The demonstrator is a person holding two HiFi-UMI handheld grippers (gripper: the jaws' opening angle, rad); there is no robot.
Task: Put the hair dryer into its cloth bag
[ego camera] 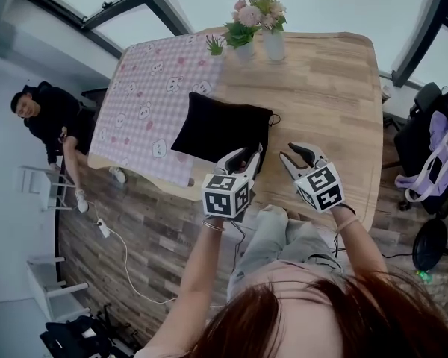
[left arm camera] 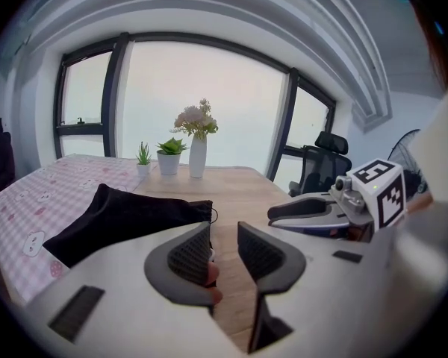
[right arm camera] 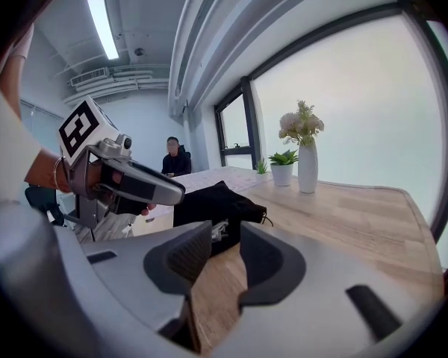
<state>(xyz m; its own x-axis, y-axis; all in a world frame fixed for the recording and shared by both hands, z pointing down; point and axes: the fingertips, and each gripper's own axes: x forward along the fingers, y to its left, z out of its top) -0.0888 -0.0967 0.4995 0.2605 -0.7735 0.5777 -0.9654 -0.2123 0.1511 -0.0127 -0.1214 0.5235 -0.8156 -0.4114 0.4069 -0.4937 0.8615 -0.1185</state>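
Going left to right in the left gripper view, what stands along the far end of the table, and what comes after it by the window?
Small spiky plant → leafy potted plant → white vase of flowers → black office chair, off the table by the window.

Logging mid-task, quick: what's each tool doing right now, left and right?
Left tool: open, nothing between its jaws.
Right tool: open, nothing between its jaws.

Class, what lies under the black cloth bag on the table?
One part of the black cloth bag rests on the pink patterned tablecloth, the other on the bare wooden table. Where the tablecloth's edge runs beneath it is covered.
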